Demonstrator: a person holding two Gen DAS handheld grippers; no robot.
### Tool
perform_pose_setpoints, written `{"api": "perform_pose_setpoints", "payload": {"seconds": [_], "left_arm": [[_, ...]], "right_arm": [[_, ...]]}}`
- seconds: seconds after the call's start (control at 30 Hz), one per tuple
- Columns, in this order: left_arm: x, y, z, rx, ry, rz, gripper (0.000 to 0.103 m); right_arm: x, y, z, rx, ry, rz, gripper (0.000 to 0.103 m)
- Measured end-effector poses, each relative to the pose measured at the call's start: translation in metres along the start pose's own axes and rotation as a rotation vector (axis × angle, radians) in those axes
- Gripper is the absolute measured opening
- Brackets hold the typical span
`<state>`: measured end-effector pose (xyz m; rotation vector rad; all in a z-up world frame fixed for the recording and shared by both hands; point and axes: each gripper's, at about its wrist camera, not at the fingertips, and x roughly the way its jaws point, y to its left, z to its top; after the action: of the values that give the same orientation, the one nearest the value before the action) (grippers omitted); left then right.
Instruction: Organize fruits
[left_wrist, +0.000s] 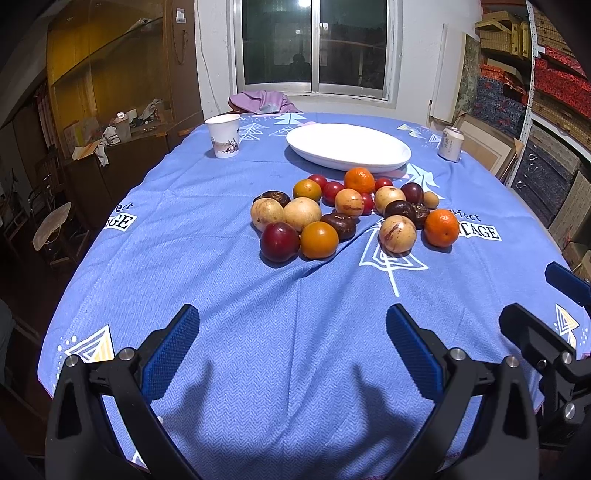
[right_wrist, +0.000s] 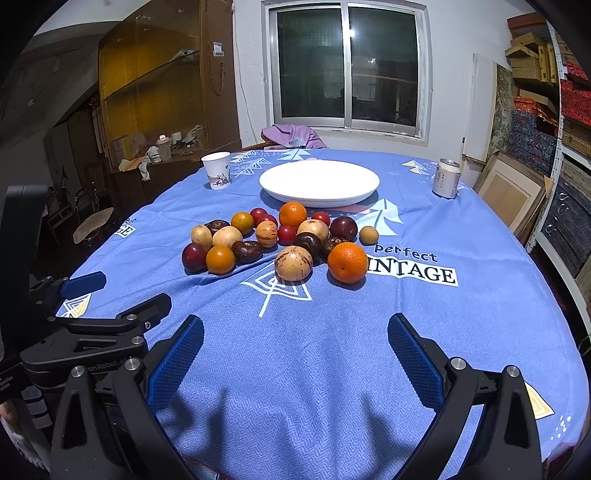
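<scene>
Start of the job, judging by the layout: nothing has been sorted yet. The fruit pile (right_wrist: 280, 240) is seen loose on the blue tablecloth (right_wrist: 332, 350), approx. mid-table, w/ the white plate (right_wrist: 319, 182) just behind it and bare. A paper cup (right_wrist: 217, 170) is seen far left of the plate, a drinks can (right_wrist: 447, 178) far right; neither is part of the job, probably.

The left gripper (left_wrist: 291, 350) is held low over the near edge of the cloth, fingers wide apart, nothing between them. The right gripper (right_wrist: 295, 354) is held the same way: fingers spread, empty, well short of the pile. Both are seen side by side, no fruit touched.

Nearest pieces on the right side: a big orange (right_wrist: 347, 262) and a speckled tan fruit (right_wrist: 294, 263), close together, whether touching can't be told. On the left side: a dark red plum (left_wrist: 279, 242) and a small orange fruit (left_wrist: 319, 240), touching.

Next move, as judged: one gripper is to be brought fwd to a front-row piece, fingers kept open until they sit either side of it, then closed gently. Round fruit rolls, esp. on creased cloth, so neighbours could be knocked. The plate is prob. the target, so a lift over the pile's back rows is needed.
</scene>
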<state>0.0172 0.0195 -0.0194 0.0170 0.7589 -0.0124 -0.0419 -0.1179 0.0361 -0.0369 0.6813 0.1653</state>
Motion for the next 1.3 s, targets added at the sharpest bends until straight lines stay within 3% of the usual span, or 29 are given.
{"api": "perform_pose_setpoints", "payload": {"seconds": [0.77,1.03,1.17,1.3], "left_arm": [[0.008,0.004,-0.004,0.002,0.025,0.000,0.099],[0.038,0.042,0.008,-0.105,0.094,-0.091,0.099],[0.058,0.058,0.025,-0.149,0.120,-0.169,0.099],[0.076,0.048,0.042,-0.080,0.114,-0.153,0.099]], "right_arm": [[0.003,-0.001,-0.001,0.000,0.007,0.011,0.100],[0.030,-0.033,0.004,0.079,0.057,0.030,0.100],[0.050,-0.057,0.016,0.120,0.072,0.126,0.100],[0.063,-0.059,0.030,0.056,0.088,0.127,0.100]]}}
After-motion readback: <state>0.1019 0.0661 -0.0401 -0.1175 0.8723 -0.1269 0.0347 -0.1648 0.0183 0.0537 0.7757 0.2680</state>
